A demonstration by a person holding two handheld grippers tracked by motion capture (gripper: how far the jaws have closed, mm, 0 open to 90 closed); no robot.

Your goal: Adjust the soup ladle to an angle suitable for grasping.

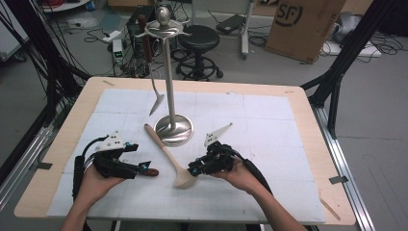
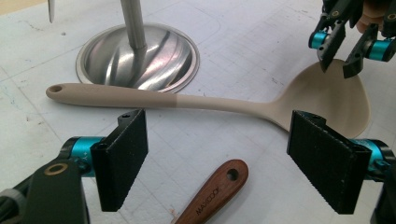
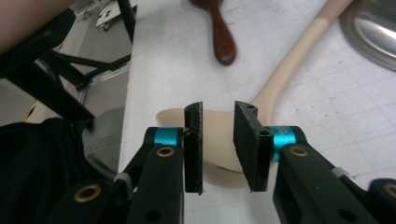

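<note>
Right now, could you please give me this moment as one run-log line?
left gripper: open above wooden handle | right gripper: open over beige spoon bowl, not gripping | spoon flat beside stand base

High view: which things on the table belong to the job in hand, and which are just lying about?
In the job:
- beige spoon
- wooden-handled utensil
- metal stand
- hanging spatula

Lying about:
- black stool
- cardboard box
- floor cables

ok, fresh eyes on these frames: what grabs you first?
The tall silver utensil stand at the middle of the white mat, a spatula hanging from its left hook. In front of it a beige spoon lies flat, with the right gripper at its bowl, jaws slightly apart above it. The left gripper rests open over a brown wooden handle.
</note>
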